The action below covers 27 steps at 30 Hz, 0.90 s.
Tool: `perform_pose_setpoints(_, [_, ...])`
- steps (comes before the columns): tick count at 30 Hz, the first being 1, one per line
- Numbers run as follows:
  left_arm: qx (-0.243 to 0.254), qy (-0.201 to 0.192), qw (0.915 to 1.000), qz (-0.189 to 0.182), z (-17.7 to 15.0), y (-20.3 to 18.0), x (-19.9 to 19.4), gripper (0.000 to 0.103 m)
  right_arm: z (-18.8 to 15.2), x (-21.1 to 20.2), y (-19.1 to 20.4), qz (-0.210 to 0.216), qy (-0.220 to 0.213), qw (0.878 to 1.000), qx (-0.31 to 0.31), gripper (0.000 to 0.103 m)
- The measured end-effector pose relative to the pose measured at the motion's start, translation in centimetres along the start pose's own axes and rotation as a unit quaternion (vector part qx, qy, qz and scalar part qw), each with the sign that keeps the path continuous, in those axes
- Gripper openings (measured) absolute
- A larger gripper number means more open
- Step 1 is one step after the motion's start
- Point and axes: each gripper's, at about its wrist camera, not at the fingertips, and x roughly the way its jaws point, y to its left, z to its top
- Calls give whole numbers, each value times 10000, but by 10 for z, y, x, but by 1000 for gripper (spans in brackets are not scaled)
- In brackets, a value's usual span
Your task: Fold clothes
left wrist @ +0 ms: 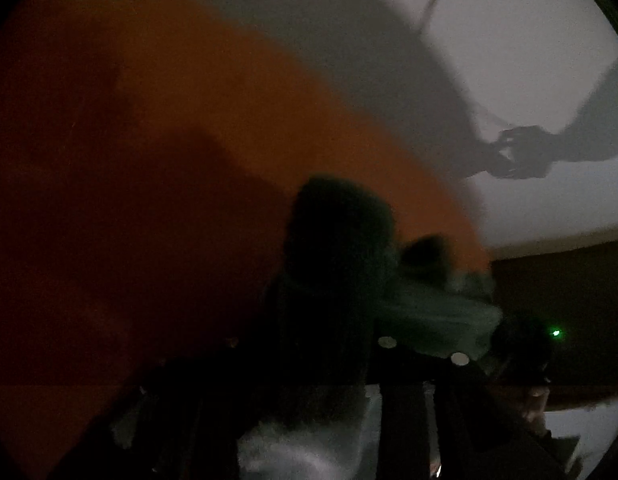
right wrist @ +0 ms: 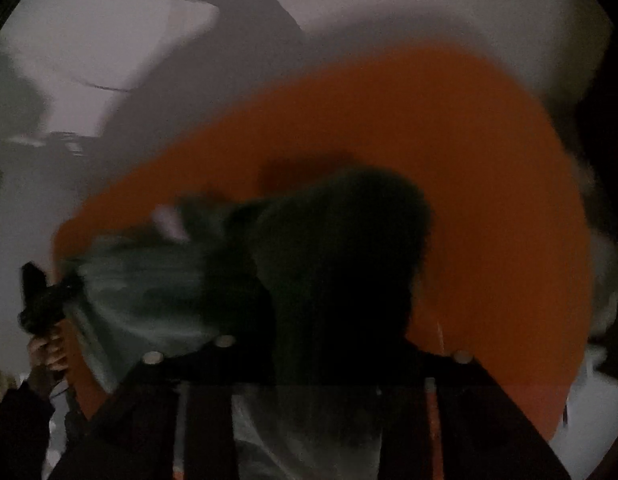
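Dim, blurred views from both wrists. Pale grey-green cloth stretched between the two grippers, over an orange sheet spread on a white surface. In the left wrist view, dark fingers of the left gripper raised over the orange sheet, cloth bunched at them and running off to the right; jaws part open by the look of the two dark tips, but too smeared to tell whether the pads press on the cloth. In the right wrist view, right gripper likewise a dark mass with the cloth gathered at its left side and trailing left; grip on it not readable either. At the far left of that view, a hand around a dark handle, the cloth's other end there. Shadows of arms and grippers thrown across the white surface.
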Motion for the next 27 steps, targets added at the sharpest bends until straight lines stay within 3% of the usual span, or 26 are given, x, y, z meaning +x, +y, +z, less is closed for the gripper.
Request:
perform_pose_setpoints(2, [-269, 110, 9993, -217, 4, 18, -11, 36, -7, -10, -22, 311, -225, 9985, 381, 34])
perform_pose_setpoints(3, [-381, -84, 9985, -397, 7, 26, -33, 36, -13, -22, -33, 478, -454, 9963, 557, 36])
perform_pose_setpoints(5, [-600, -516, 9939, -764, 13, 44, -80, 38, -34, -62, -55, 435, -1070, 9896, 863, 66])
perform_pose_setpoints(6, [-651, -845, 9909, -822, 13, 56, -109, 44, -57, -85, -69, 364, -1375, 9852, 958, 70])
perform_pose_setpoints(8, [-626, -1339, 9870, -626, -6, 76, -157, 61, -109, -114, -86, 371, -1625, 9801, 1078, 71])
perform_pose_setpoints(11, [-631, -1154, 9908, -316, -69, 98, -174, 65, -191, -114, -104, 757, -1352, 9776, 1422, 71])
perform_pose_setpoints(12, [-818, -991, 9908, -417, -105, 94, -163, 65, -218, -109, -111, 890, -1246, 9749, 1620, 71])
perform_pose_setpoints(14, [-1273, -674, 9871, -694, -175, 91, -138, 65, -264, -73, -86, 1111, -1105, 9643, 2135, 71])
perform_pose_setpoints(16, [-1674, -480, 9808, -876, -220, 86, -109, 65, -298, -51, -79, 1376, -1155, 9461, 2694, 71])
perform_pose_setpoints(19, [-1987, -818, 9690, -1222, -259, 79, -78, 65, -327, -30, -78, 1847, -1432, 9112, 3392, 71])
perform_pose_setpoints(21, [-2124, -1241, 9591, -1403, -259, 76, -59, 65, -328, -18, -79, 1847, -1731, 8976, 3610, 71])
perform_pose_setpoints(24, [-2386, -1423, 9457, -1689, -244, 68, -29, 65, -319, -1, -86, 2130, -1956, 8774, 3829, 71])
perform_pose_setpoints(26, [-2450, -1429, 9450, -1631, -231, 72, -18, 64, -305, 9, -88, 2146, -2089, 8740, 3827, 69])
perform_pose_setpoints(27, [-2443, -1519, 9435, -1644, -225, 75, -14, 63, -302, 8, -87, 2007, -2131, 8775, 3799, 62])
